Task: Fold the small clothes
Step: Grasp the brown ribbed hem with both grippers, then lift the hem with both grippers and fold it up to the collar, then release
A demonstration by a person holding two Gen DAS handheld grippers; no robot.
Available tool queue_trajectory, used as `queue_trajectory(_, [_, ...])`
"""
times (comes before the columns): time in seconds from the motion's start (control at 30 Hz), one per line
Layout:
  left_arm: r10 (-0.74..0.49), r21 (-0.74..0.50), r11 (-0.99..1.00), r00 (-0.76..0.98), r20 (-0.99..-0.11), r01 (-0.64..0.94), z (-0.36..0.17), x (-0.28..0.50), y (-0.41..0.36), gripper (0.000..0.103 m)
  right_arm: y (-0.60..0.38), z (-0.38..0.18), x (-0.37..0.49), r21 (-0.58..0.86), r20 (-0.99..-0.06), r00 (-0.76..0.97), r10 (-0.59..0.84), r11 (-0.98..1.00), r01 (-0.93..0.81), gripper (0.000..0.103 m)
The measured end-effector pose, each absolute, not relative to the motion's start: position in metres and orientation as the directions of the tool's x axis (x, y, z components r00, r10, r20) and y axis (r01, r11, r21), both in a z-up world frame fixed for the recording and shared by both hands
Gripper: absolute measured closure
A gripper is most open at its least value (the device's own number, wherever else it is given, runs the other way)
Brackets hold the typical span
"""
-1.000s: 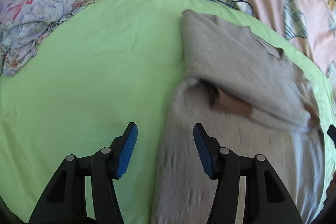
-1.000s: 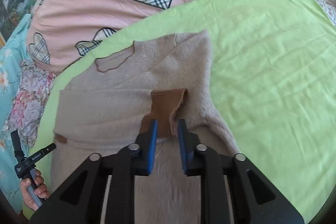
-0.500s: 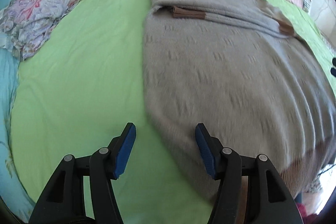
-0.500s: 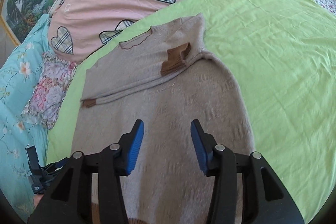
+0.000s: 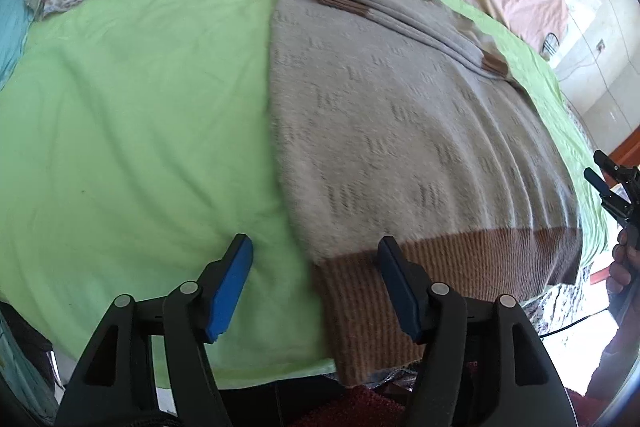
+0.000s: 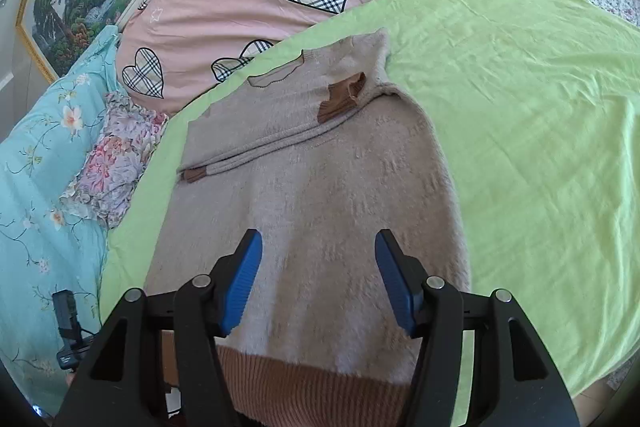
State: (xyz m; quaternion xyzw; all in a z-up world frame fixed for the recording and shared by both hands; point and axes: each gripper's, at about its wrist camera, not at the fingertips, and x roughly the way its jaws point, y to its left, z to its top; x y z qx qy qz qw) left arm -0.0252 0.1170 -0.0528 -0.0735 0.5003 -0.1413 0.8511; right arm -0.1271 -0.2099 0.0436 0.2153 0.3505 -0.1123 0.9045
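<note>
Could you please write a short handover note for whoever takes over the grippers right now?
Left gripper: open, holding nothing, at the left corner of the sweater's brown hem.
Right gripper: open, holding nothing, above the sweater near the hem.
Sweater lies flat on the green sheet, neckline far, hem at the near bed edge.
Done: both sleeves are folded across the chest, brown cuffs on top.
Left: probably grip the hem corners and fold the body up toward the neckline.
</note>
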Motion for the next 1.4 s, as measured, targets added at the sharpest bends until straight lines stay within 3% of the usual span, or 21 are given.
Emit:
queue_trajectory(0.2, [-0.405, -0.325, 0.913, 0.441, -0.801, 0.248, -0.054, -0.032, 0.1, 0.041, -0.241, 0.025, -0.182, 0.372, -0.706, 0.708, -0.028, 0.836, 0.404, 0.043])
queue_trajectory(0.43, [-0.453, -0.353, 0.888, 0.423, -0.785, 0.296, -0.058, -0.033, 0.105, 0.045, -0.231, -0.013, -0.204, 0.495, -0.692, 0.702, 0.167, 0.818, 0.293, 0.043])
queue_trajectory(0.5, [-0.472, -0.378, 0.879, 0.417, -0.776, 0.292, -0.06, -0.027, 0.108, 0.05, -0.227, -0.019, -0.197, 0.538, -0.664, 0.715, 0.221, 0.805, 0.25, 0.043])
queue_trajectory(0.53, [-0.485, -0.392, 0.872, 0.415, -0.77, 0.291, -0.061, -0.025, 0.11, 0.057, -0.225, -0.023, -0.192, 0.554, -0.653, 0.718, 0.244, 0.799, 0.233, 0.044])
queue_trajectory(0.57, [-0.502, -0.413, 0.863, 0.409, -0.762, 0.29, -0.061, -0.021, 0.112, 0.062, -0.223, -0.027, -0.185, 0.563, -0.646, 0.718, 0.259, 0.797, 0.219, 0.048])
queue_trajectory(0.6, [-0.516, -0.434, 0.856, 0.399, -0.758, 0.282, -0.063, -0.018, 0.114, 0.076, -0.222, -0.03, -0.18, 0.558, -0.65, 0.714, 0.26, 0.801, 0.217, 0.054])
queue_trajectory(0.63, [-0.526, -0.454, 0.85, 0.388, -0.756, 0.268, -0.065, -0.015, 0.117, 0.088, -0.221, -0.033, -0.175, 0.55, -0.662, 0.705, 0.256, 0.805, 0.224, 0.074])
queue_trajectory(0.67, [-0.533, -0.467, 0.846, 0.384, -0.754, 0.257, -0.067, -0.013, 0.119, 0.093, -0.222, -0.037, -0.171, 0.559, -0.671, 0.693, 0.265, 0.795, 0.237, 0.093])
queue_trajectory(0.7, [-0.539, -0.477, 0.842, 0.383, -0.75, 0.25, -0.067, -0.013, 0.122, 0.095, -0.224, -0.039, -0.173, 0.565, -0.672, 0.69, 0.27, 0.789, 0.242, 0.092])
queue_trajectory(0.87, [-0.524, -0.443, 0.851, 0.438, -0.73, 0.28, -0.059, -0.033, 0.124, 0.097, -0.234, -0.03, -0.201, 0.529, -0.683, 0.697, 0.219, 0.807, 0.264, 0.094])
queue_trajectory(1.1, [-0.542, -0.459, 0.84, 0.46, -0.703, 0.289, -0.047, -0.031, 0.131, 0.098, -0.236, -0.025, -0.194, 0.556, -0.661, 0.705, 0.258, 0.799, 0.23, 0.094])
queue_trajectory(1.4, [-0.564, -0.475, 0.821, 0.578, -0.59, 0.317, 0.014, 0.007, 0.133, 0.098, -0.238, 0.032, -0.159, 0.586, -0.527, 0.801, 0.282, 0.804, 0.103, 0.094])
